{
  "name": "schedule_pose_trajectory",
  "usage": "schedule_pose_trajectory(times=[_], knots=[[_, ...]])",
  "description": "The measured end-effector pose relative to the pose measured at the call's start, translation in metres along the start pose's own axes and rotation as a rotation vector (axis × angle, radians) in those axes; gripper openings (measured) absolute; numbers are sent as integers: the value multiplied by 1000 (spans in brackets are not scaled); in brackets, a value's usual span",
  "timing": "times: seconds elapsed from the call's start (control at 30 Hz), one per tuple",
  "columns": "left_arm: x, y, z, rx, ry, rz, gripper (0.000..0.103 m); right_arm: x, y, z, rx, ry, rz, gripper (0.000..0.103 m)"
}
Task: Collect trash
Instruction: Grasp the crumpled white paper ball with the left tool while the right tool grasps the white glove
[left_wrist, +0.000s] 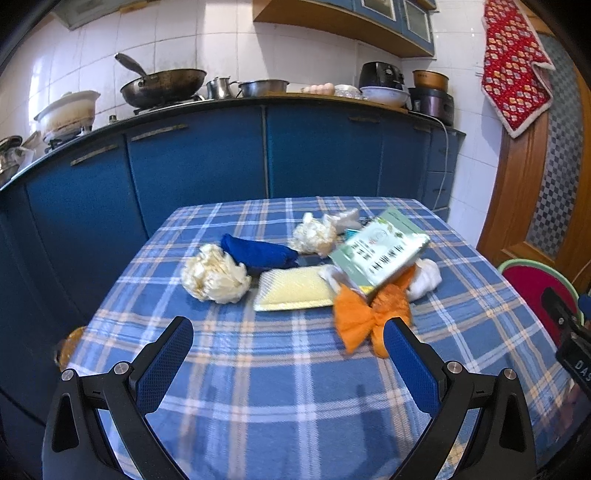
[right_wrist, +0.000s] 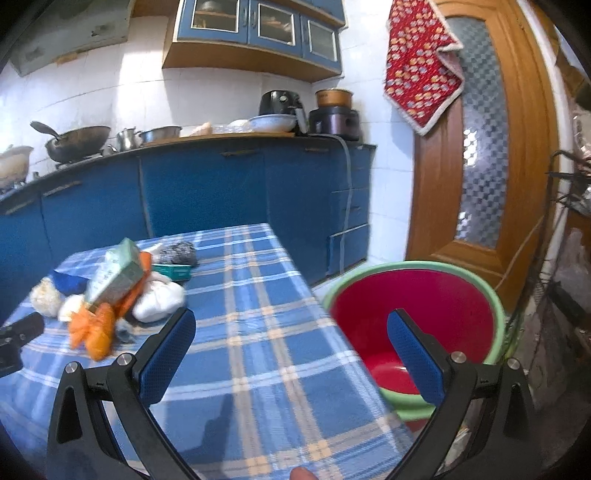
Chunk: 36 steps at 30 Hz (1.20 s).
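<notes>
Both tools hang wide apart and empty over the blue plaid-cloth table (left_wrist: 280, 387). The left tool (left_wrist: 288, 336) faces the trash heap: a crumpled orange plastic bag (left_wrist: 364, 314) lies just ahead of its right finger. The green-and-white carton (left_wrist: 380, 251) is tilted, long axis rising to the far right. The right tool (right_wrist: 291, 328) straddles the table edge, red basin with green rim (right_wrist: 424, 295) beyond, heap off left.

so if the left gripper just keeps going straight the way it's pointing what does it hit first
Probably the yellow sponge pad, lying roughly centred ahead of the open left gripper. The orange crumpled wrapper sits nearer its right finger, so depth leaves it uncertain.
</notes>
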<state>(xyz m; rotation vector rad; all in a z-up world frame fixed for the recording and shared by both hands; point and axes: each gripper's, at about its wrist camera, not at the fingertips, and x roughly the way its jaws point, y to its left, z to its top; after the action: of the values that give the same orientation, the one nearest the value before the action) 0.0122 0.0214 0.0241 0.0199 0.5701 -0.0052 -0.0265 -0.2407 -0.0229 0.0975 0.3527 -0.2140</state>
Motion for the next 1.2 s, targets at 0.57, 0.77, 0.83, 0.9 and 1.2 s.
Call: schedule_pose_trajectory(times=[0.57, 0.77, 0.83, 0.9, 1.2], knots=[[55, 71, 51, -56, 118, 53, 100, 61, 39, 40, 22, 253, 220, 102], [95, 86, 48, -115, 202, 18, 92, 86, 63, 39, -85, 332, 229, 102], [106, 90, 47, -127, 221, 4, 90, 96, 71, 36, -117, 373, 243, 102], [116, 93, 46, -138, 243, -8, 89, 103, 77, 33, -140, 395, 252, 102], [148, 95, 45, -182, 334, -113, 71, 139, 101, 25, -187, 485, 269, 90]])
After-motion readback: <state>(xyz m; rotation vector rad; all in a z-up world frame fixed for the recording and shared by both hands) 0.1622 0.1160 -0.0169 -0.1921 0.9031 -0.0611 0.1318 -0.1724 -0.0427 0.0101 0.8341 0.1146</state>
